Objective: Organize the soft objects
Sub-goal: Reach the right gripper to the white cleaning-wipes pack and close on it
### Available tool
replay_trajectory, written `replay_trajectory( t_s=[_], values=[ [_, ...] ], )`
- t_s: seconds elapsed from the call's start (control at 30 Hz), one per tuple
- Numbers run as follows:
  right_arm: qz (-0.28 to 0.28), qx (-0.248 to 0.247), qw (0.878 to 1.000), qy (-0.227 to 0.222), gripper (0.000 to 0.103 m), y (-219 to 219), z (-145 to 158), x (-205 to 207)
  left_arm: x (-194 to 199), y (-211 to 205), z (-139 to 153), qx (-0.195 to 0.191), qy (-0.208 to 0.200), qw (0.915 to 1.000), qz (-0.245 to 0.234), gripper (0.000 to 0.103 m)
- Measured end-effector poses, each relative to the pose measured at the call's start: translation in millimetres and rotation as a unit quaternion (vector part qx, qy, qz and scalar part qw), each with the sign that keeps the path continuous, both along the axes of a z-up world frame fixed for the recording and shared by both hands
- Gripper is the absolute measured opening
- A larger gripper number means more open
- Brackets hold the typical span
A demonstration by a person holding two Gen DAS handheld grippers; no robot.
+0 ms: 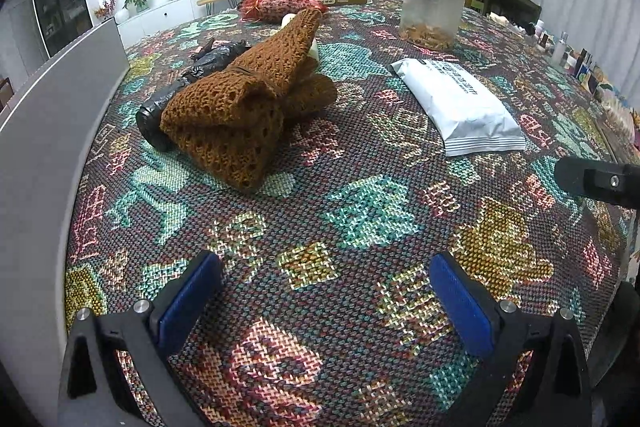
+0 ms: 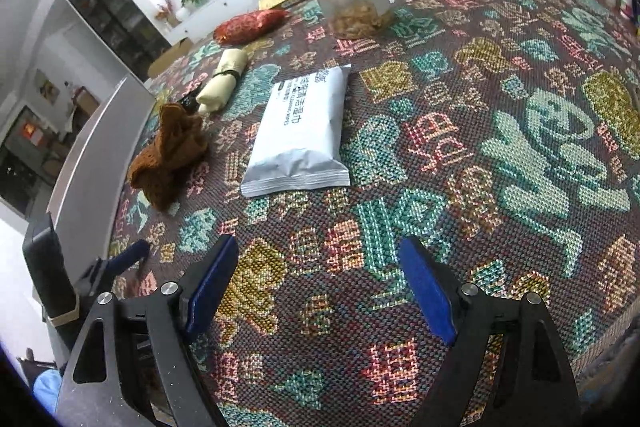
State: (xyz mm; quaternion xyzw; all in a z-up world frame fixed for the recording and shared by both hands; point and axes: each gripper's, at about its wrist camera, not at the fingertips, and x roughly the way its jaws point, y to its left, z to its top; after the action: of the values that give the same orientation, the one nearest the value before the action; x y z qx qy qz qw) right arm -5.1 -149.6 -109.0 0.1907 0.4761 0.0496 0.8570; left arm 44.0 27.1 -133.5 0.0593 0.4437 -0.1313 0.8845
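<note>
Both grippers wide apart, empty; brown knit cloth [image 1: 248,99] lies ahead-left, near cover's left edge, closer to left gripper [image 1: 326,301]

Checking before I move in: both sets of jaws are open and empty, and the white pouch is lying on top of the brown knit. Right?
Not quite. The white pouch lies flat on the patterned cloth, beside the brown knit and apart from it, as the right wrist view shows. The rest holds: left gripper and right gripper are open and empty.
</note>
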Motion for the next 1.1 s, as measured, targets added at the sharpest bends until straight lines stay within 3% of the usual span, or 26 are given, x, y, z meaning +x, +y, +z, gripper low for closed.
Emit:
replay_trajectory(
  t_s=[0.97,1.1],
  values=[
    [0.002,0.005,1.000,0.029,0.086,1,-9,4,0,1,-1,0.000,0.000,1.0000,0.000,0.103],
    [-0.026,0.077,0.997,-0.015,0.086,-22,0,-4,0,1,-1,0.000,0.000,1.0000,0.000,0.103]
  ],
)
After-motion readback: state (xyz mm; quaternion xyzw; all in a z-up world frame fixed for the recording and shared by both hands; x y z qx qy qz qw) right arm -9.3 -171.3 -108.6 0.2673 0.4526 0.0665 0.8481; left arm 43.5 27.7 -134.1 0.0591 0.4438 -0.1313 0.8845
